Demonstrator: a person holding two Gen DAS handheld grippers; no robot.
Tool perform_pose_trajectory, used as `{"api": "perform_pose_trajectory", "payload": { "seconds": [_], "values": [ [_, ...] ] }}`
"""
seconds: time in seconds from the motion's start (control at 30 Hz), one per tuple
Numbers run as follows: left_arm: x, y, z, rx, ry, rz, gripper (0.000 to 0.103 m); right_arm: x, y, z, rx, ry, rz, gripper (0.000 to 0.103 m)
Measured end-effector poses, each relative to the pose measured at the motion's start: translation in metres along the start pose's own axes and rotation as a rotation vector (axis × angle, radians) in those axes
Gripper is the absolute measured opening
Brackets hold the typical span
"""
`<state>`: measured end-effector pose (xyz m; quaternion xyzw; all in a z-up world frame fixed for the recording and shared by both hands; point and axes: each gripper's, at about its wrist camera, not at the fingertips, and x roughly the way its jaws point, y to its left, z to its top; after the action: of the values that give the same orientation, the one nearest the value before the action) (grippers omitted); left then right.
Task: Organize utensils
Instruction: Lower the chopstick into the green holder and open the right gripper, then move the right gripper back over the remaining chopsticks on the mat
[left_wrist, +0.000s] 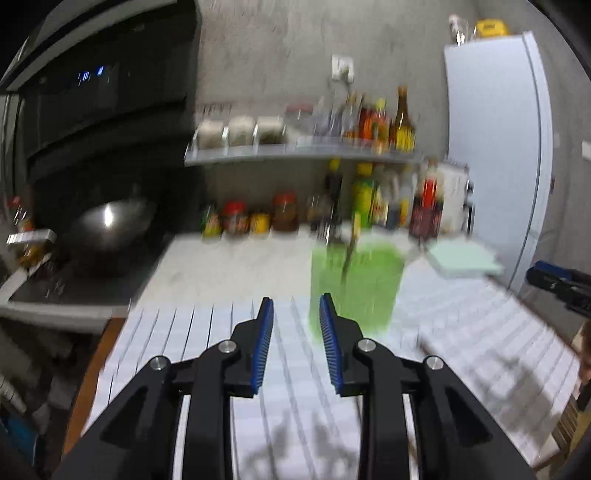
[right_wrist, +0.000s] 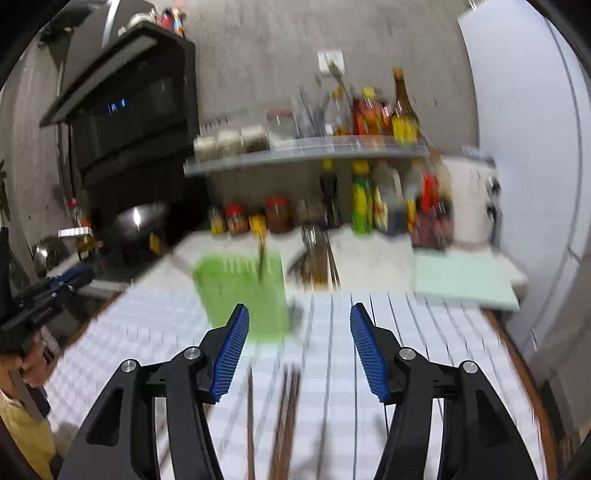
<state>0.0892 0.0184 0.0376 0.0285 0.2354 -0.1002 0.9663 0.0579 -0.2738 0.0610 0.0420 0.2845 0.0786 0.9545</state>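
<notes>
The right gripper (right_wrist: 299, 347) hangs wide open and empty above chopsticks (right_wrist: 286, 417) lying on the checked surface (right_wrist: 424, 369); green holder (right_wrist: 242, 295) at eleven o'clock. Descend squarely, pinch mid-length. The left gripper (left_wrist: 295, 343), partly open, holds nothing.

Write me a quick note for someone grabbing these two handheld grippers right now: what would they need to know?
Left gripper: open, empty, above the checked cloth.
Right gripper: open wider, empty, over loose chopsticks lying on the cloth.
Green utensil holder stands upright ahead, with one utensil already in it.
More utensils lie in a pile just right of the holder, seen from the right wrist view.
Left: pick up the chopsticks and the pile, and drop them into the holder. Views are blurred, so counts are unclear.
</notes>
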Motion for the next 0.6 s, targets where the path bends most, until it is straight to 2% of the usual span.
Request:
{"api": "perform_pose_trajectory", "payload": {
  "seconds": [0.13,0.27,0.4,0.5,0.6],
  "values": [
    [-0.004,-0.001,-0.069,-0.027,0.198,-0.021,0.025,-0.009,-0.013,-0.061,0.039,0.137,-0.026,0.059],
    [-0.003,-0.006,-0.110,-0.051,0.323,-0.043,0.025,-0.016,-0.017,-0.103,0.078,0.221,-0.037,0.059],
    [0.001,-0.016,-0.126,-0.081,0.382,-0.094,0.025,-0.007,-0.012,-0.124,0.097,0.290,-0.014,0.059],
    [0.011,-0.028,-0.131,-0.035,0.406,-0.094,0.026,0.009,-0.001,-0.131,0.065,0.330,-0.001,0.058],
    [0.016,-0.033,-0.133,-0.018,0.415,-0.099,0.026,0.019,0.007,-0.132,0.057,0.344,0.019,0.046]
  ]
}}
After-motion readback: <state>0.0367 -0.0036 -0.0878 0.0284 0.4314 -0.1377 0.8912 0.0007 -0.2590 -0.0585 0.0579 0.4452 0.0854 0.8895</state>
